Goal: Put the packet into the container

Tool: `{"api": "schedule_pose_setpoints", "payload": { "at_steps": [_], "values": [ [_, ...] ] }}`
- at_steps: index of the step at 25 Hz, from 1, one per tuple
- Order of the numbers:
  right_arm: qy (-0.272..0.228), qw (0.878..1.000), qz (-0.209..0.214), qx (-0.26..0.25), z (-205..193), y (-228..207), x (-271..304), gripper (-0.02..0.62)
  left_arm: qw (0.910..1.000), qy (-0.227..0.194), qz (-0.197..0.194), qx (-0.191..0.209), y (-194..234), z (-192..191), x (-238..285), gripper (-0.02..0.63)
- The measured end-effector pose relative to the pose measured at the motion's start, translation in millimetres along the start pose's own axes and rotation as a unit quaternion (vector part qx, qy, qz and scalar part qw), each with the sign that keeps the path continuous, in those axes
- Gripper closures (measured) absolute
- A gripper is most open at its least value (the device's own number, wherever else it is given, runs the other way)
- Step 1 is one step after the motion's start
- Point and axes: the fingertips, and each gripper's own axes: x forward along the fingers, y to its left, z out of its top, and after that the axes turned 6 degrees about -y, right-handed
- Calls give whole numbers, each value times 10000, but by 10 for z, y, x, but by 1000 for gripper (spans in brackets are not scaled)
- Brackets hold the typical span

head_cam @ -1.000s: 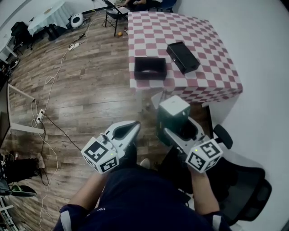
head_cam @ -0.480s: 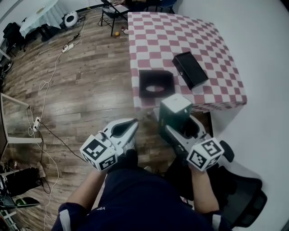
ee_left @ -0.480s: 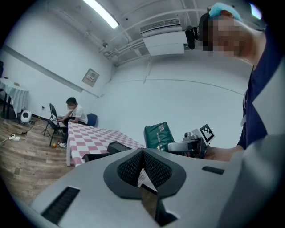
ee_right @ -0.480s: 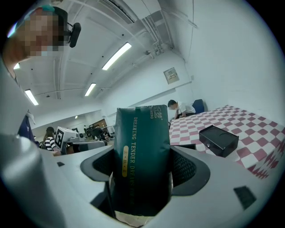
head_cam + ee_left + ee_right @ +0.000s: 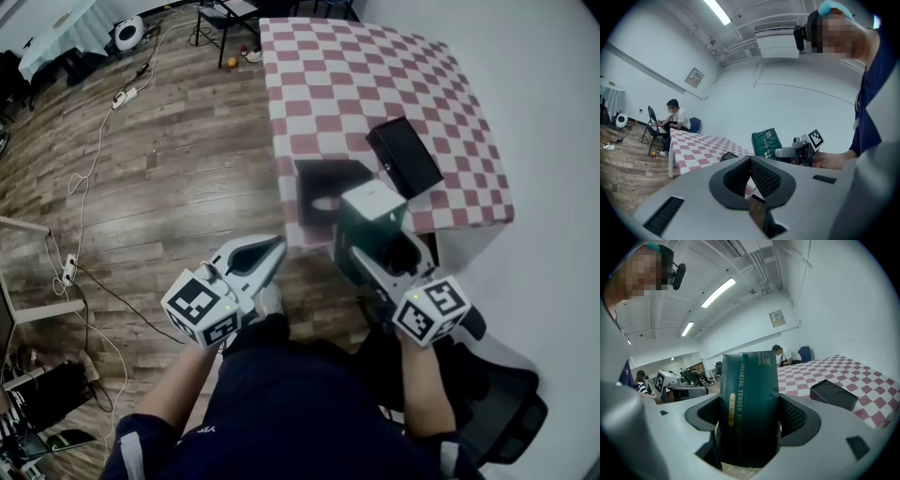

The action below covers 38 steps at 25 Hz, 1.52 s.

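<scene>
Gripping what?
Right gripper (image 5: 372, 246): its fingers pinch the green packet (image 5: 367, 214) upright, long axis running out along them.
And the container (image 5: 317, 180)?
Open on the table (image 5: 347, 84), just beyond those fingertips. The left gripper (image 5: 265, 255), fingers pressed together and empty, sits farther off.

Wood floor (image 5: 169, 187), checkered-cloth table (image 5: 356, 75), white wall (image 5: 548, 141), ceiling strip lights (image 5: 718, 292).
</scene>
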Motion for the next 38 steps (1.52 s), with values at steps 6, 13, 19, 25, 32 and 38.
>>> {"api": "schedule_pose_setpoints", "payload": {
  "at_steps": [6,13,19,25,32,38],
  "values": [
    [112,9998,-91,-115,63,-96,307,212,10000,-9,13,-26,299,91,45,581],
    [290,9990,-26,-346,71,-256,570,212,9999,76,55,-75,498,77,157,581],
    [526,9932,237,-1008,69,-474,784,213,9994,179,239,-197,617,-30,296,581],
    [1159,9644,925,-2190,-54,-654,998,213,9983,243,483,-228,644,-137,449,581],
    [2089,9067,1849,-3165,-510,-741,1204,213,9944,238,938,-418,704,-279,615,581],
    [2701,8507,2540,-3726,-861,-773,1298,213,9911,239,1213,-484,703,-372,731,581]
  ]
}}
